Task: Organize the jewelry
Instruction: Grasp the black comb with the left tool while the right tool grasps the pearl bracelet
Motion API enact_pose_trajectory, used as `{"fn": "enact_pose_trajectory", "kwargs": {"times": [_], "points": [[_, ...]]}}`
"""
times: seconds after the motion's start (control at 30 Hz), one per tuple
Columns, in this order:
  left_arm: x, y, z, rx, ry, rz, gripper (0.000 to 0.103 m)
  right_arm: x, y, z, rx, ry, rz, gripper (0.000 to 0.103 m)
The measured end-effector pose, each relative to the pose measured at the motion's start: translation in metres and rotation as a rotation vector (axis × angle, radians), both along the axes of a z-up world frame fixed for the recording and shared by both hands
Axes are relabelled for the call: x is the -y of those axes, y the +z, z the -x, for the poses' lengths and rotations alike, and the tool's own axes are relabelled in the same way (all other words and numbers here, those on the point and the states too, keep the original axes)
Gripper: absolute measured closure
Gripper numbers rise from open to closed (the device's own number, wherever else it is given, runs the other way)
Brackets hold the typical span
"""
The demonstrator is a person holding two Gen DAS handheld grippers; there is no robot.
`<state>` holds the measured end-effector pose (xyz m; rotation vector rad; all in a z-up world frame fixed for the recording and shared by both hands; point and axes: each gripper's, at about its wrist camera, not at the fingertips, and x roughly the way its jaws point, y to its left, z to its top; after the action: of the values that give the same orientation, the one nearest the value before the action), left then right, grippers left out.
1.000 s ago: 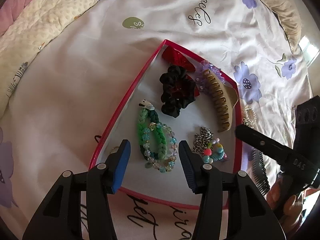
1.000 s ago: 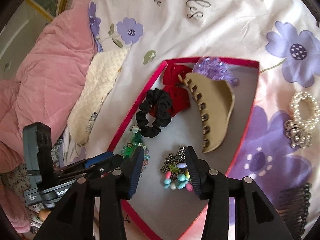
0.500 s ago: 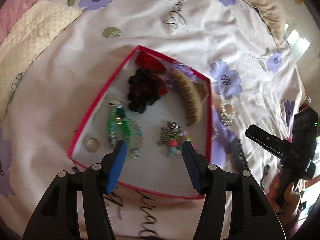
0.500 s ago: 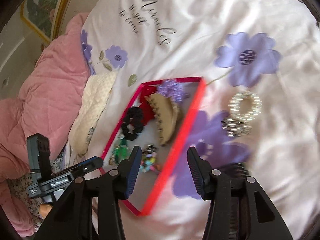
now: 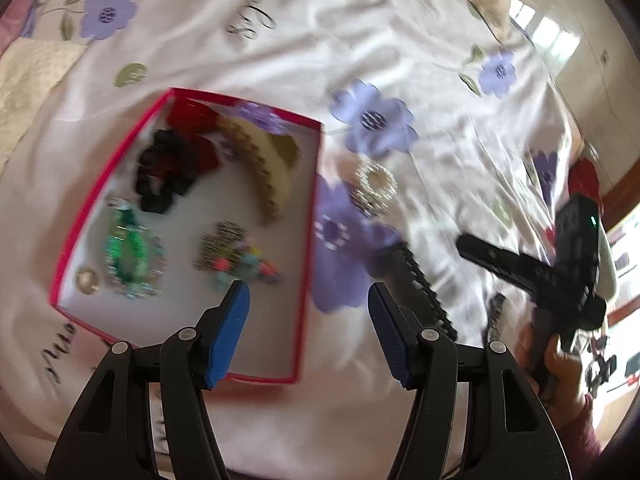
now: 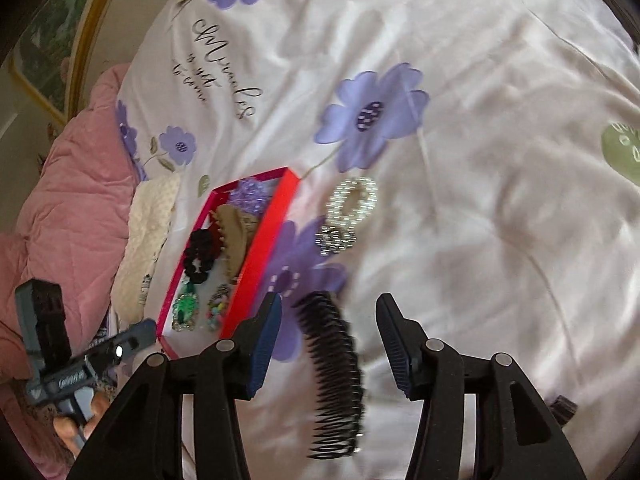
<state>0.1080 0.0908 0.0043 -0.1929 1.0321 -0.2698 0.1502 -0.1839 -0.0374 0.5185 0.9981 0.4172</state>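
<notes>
The left claw [image 5: 308, 320] hung over the bed with nothing between its blue pads [image 5: 226, 334]. Its jaws were opening wider. Below it was the near right corner of the red box [image 5: 308, 216], which lay on the bedsheet [image 5: 420, 48], white with purple flowers.

The right claw [image 6: 326, 344] was half open too, and it held nothing. A black comb [image 6: 334, 376] lay on the bedsheet right below the gap, but the pads did not touch it. In the left view the comb lay just beside the right wall of the box.

Inside the box, a tan hair claw clip [image 5: 268, 168] lay near the far right corner. A black scrunchie [image 5: 168, 170] sat near the far left side, touching something red [image 5: 192, 114] in the far corner. A purple flower piece [image 5: 262, 118] lay by the far wall. A green bead bracelet [image 5: 134, 256] lay near the left wall, and a small round ring [image 5: 87, 280] sat in the near left corner. A little heap of chain and bright beads [image 5: 236, 254] lay near the middle. The picture was blurry there, so the small bits were hard to tell apart.

Outside the box, on the right, a pearl bracelet [image 6: 352, 204] lay on the bedsheet with a silver chain piece [image 6: 334, 240] touching it.

A pink blanket [image 6: 68, 200] and a cream towel [image 6: 146, 240] lay at the bed's left edge.
</notes>
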Motion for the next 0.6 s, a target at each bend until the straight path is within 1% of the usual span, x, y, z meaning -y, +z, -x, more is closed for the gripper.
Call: {"fn": "enact_pose_trajectory", "kwargs": {"times": [0.13, 0.27, 0.37, 0.5, 0.6], "points": [[0.029, -0.009, 0.005, -0.028, -0.055, 0.004, 0.039, 0.008, -0.006, -0.009, -0.008, -0.009, 0.005, 0.051], [0.06, -0.021, 0.008, -0.064, -0.113, 0.002, 0.038, 0.009, -0.009, -0.023, -0.003, 0.0, 0.031, 0.051], [0.079, -0.029, 0.005, -0.09, -0.139, 0.012, 0.033, 0.009, -0.01, -0.036, 0.005, 0.006, 0.045, 0.051], [0.093, -0.042, -0.003, -0.13, -0.145, 0.03, 0.029, 0.003, -0.014, -0.06, 0.01, 0.029, 0.077, 0.051], [0.103, -0.053, -0.012, -0.164, -0.138, 0.037, 0.029, -0.005, -0.019, -0.078, 0.007, 0.053, 0.109, 0.051]]}}
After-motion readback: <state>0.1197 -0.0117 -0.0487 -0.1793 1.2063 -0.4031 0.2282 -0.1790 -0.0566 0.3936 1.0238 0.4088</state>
